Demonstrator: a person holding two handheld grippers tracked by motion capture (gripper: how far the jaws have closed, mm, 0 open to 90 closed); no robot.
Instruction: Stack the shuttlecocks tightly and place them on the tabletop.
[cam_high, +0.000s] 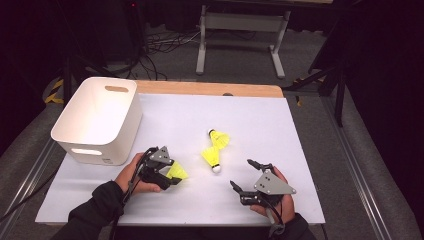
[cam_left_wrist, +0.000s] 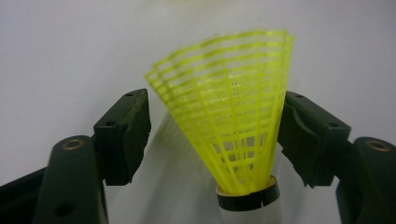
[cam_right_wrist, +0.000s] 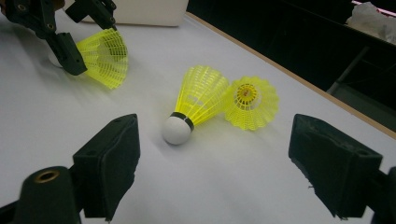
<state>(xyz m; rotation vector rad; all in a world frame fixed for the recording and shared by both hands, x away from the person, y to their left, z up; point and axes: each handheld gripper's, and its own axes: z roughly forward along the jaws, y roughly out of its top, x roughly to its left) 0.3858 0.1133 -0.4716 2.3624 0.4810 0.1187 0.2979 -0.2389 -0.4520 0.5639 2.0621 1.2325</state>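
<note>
A yellow mesh shuttlecock (cam_left_wrist: 229, 116) with a white cork lies on the white sheet between the jaws of my left gripper (cam_left_wrist: 215, 100). The right jaw is at the skirt; the left jaw stands apart from it, so the gripper is open around it. In the high view this shuttlecock (cam_high: 178, 171) and left gripper (cam_high: 172, 175) sit near the front left. Two more yellow shuttlecocks (cam_high: 219, 137) (cam_high: 212, 157) lie side by side mid-table. My right gripper (cam_high: 240, 173) is open and holds nothing, its jaws pointing at them (cam_right_wrist: 198, 102) (cam_right_wrist: 252, 102) from a short distance.
A white plastic bin (cam_high: 117, 135) with handle slots stands at the table's left, just behind the left hand. The white sheet (cam_high: 260, 115) covers the table, with a wooden edge (cam_high: 210, 88) at the back. Dark floor, cables and a desk frame lie beyond.
</note>
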